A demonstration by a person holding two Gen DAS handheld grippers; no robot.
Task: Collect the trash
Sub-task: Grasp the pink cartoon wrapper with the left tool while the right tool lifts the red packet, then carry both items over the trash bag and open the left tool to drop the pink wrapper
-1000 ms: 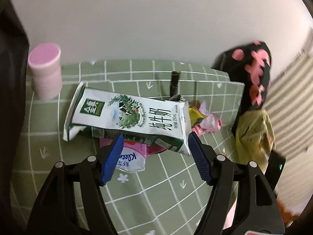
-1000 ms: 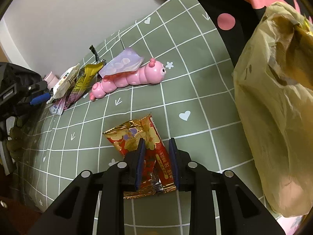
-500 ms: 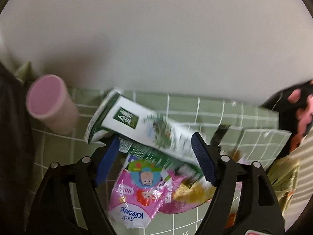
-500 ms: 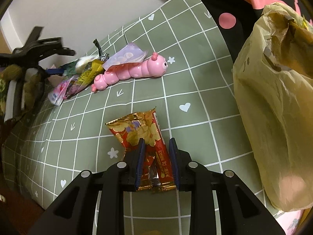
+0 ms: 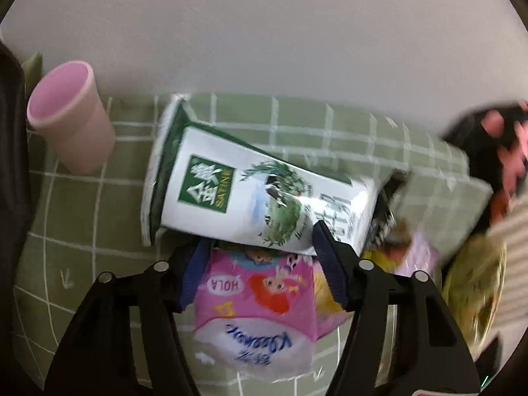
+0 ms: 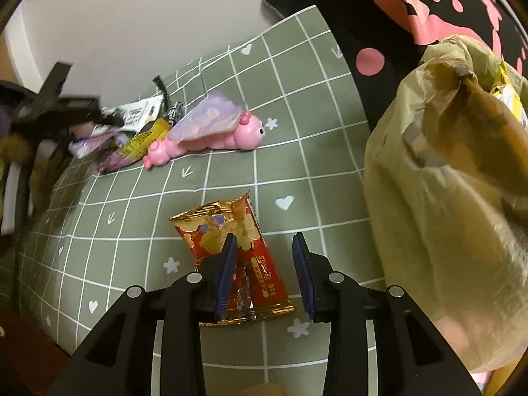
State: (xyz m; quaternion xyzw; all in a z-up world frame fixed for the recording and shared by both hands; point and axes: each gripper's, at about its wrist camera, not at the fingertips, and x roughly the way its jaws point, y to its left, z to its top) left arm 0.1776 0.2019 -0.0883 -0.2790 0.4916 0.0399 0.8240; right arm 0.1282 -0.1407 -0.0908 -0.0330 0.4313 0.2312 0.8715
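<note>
Closing, the left claw point(image 5: 260, 264) straddles the pink tissue pack point(image 5: 257, 300) beneath the milk carton point(image 5: 257, 194), pads not yet pinching. The right claw point(image 6: 264, 270) spreads, freeing the red wrapper point(image 6: 237, 241) on the bench point(image 6: 297, 151); next likely re-pinching squarely for the yellow bag point(image 6: 445, 231).

Milk carton point(image 5: 250, 198) lies tilted atop pink tissue pack point(image 5: 257, 307).

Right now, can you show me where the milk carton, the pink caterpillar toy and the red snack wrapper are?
milk carton point(image 5: 250, 204), left wrist view, on its white printed side.
pink caterpillar toy point(image 6: 231, 137), right wrist view, on its body.
red snack wrapper point(image 6: 227, 227), right wrist view, on its upper printed half.
</note>
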